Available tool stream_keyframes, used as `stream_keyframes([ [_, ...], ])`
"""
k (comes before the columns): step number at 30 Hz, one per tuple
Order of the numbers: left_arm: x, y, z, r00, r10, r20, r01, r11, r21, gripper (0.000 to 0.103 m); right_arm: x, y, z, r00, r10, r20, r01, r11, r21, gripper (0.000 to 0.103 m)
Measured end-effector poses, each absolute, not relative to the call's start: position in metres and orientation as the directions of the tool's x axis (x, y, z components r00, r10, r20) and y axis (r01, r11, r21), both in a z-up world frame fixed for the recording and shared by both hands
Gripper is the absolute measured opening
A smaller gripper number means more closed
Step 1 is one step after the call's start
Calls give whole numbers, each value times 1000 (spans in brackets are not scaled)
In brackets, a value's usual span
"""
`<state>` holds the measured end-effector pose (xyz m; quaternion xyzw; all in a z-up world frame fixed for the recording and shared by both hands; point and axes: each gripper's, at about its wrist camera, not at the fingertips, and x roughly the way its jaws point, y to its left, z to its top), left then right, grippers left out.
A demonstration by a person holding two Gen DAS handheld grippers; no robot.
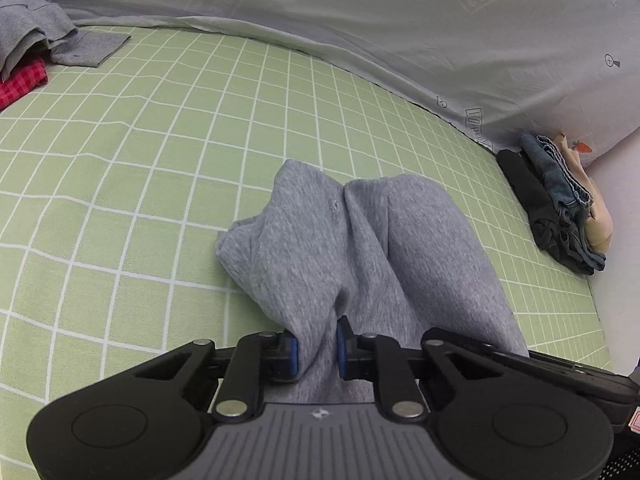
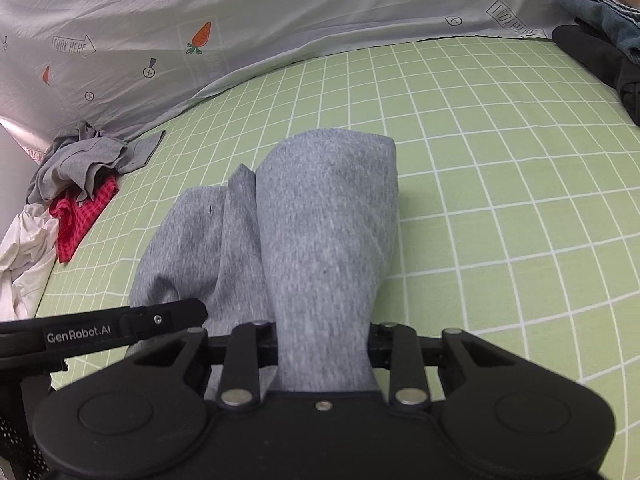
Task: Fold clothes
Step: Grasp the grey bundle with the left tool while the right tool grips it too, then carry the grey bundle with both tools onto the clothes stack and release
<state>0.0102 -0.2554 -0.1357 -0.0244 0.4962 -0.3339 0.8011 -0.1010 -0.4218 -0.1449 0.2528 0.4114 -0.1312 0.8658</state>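
Between blue pads (image 1: 294, 354) — grey garment (image 1: 360, 248)

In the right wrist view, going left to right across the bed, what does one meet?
White cloth → red checked cloth with a crumpled grey garment above it → grey garment held by the right gripper → bare green checked sheet → dark folded stack.
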Motion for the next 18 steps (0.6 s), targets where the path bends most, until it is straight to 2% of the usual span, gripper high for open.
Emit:
stream_keyframes([
  [10,-92,-394,-107,303,-612,-730,595,720,-357,16,-194,-536,-111,695,-27,-718,357,881,312,29],
  [18,-143,-536,-87,243,-720,-650,679,605,-416,16,-250,-660,-69,756,-160,-634,421,862,284,29],
])
